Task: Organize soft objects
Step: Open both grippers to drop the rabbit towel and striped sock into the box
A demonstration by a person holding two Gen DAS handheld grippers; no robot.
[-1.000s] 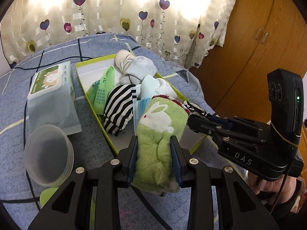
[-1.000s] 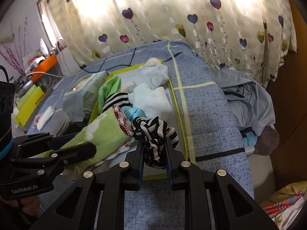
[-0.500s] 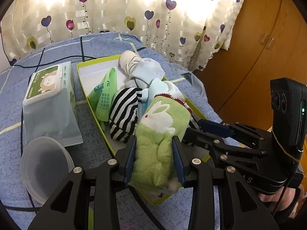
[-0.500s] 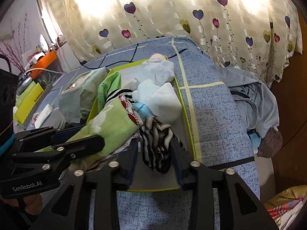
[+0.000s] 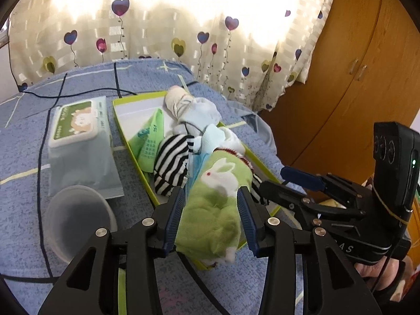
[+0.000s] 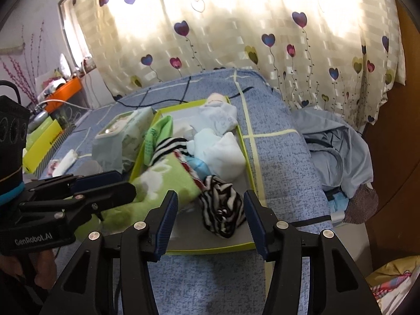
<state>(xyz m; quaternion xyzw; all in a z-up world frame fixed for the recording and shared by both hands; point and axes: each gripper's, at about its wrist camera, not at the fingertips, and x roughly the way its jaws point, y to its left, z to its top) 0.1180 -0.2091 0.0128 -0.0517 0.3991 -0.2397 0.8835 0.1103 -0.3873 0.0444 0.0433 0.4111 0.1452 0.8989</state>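
we see left gripper (image 5: pixel 211 214) jaws just opening, pads beside green rabbit towel (image 5: pixel 219 197), grip loosened. right gripper (image 6: pixel 208 216) jaws just opening, apart around striped sock (image 6: pixel 221 210). both lie in green-rimmed tray (image 6: pixel 207 249) on blue bedspread (image 6: pixel 278 157).

A cream checked curtain (image 5: pixel 168 26) printed with heart balloons hangs behind the bed, daylight glowing brightly through it. The bed (image 6: pixel 278 157) wears a blue speckled cover crossed by pale and dark lines. Right of the curtain stands a brown wooden wardrobe (image 5: pixel 367 78) with two small metal handles. Left of the curtain, a pale wall (image 6: pixel 29 26) shows painted purple twigs above a cluttered side shelf (image 6: pixel 60 92).
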